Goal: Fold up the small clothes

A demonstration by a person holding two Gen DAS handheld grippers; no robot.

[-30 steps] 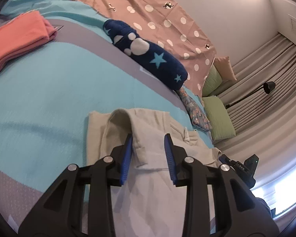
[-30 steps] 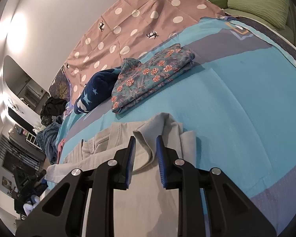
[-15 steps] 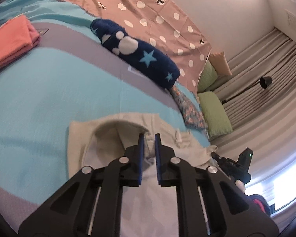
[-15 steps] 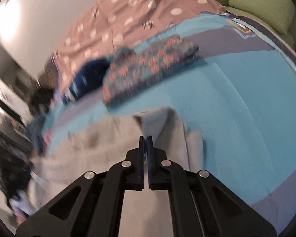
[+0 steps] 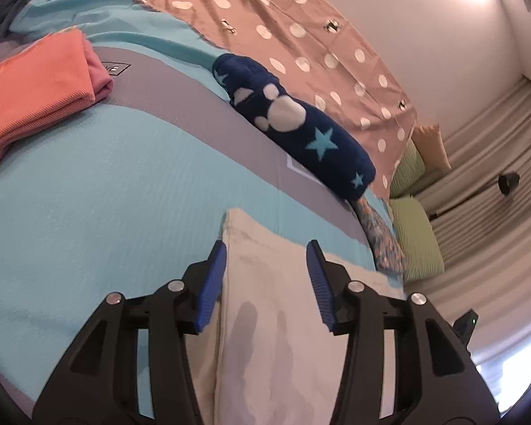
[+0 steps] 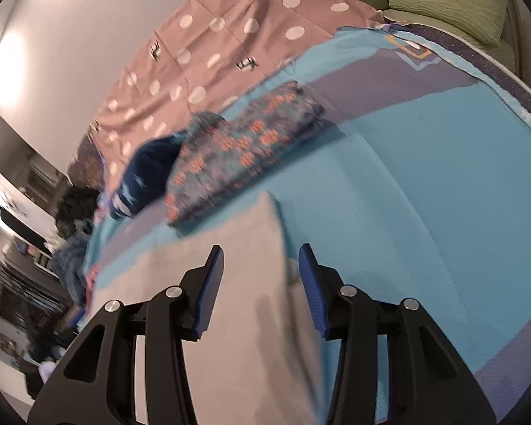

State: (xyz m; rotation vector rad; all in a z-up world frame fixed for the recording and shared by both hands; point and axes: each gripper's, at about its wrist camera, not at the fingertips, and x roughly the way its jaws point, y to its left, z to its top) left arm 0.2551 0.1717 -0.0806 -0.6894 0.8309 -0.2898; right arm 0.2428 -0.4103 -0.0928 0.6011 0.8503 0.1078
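Garment (image 5: 265, 318), beige, lies folded flat on the bed (image 5: 106, 194); I see both tools, left tool (image 5: 266, 264) and right tool (image 6: 261, 265), opening, pinching nothing.

Cream-beige garment (image 5: 265, 304), folded flat with a straight edge, lying on the turquoise bedspread (image 5: 99, 191)
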